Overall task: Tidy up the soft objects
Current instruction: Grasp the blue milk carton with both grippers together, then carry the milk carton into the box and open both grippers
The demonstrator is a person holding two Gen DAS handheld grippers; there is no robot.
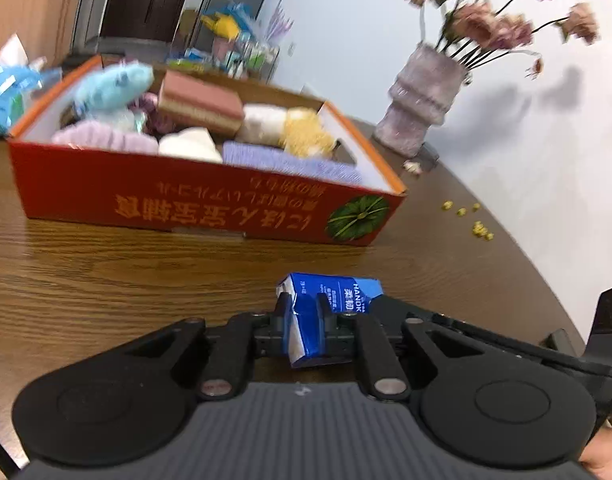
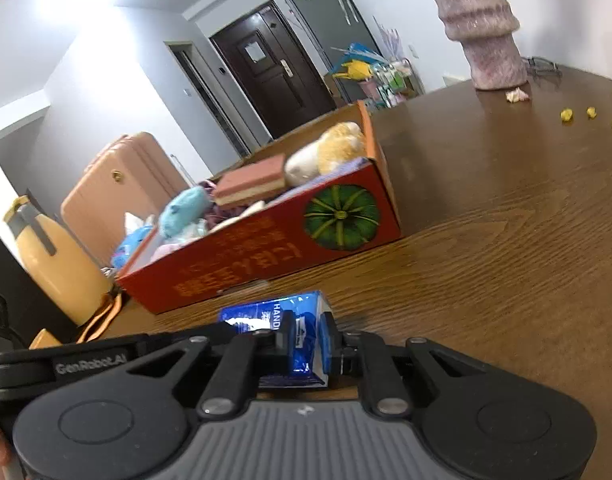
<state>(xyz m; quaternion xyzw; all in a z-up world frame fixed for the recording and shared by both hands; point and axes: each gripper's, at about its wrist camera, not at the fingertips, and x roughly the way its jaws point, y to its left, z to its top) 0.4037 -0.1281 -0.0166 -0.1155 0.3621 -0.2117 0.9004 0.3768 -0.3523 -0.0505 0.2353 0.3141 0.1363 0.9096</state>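
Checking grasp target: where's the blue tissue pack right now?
In both wrist views the blue tissue pack lies on the wooden table, just in front of the red box, pinched by the left gripper and right gripper.

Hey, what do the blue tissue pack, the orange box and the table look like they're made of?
Blue tissue pack: thin glossy plastic film, by its creases and shine where the left claw and right claw pinch it.
Orange box: printed cardboard, likely; brown raw inner walls, folded edges.
Table: dark wood or wood-look veneer; visible grain, slight sheen.
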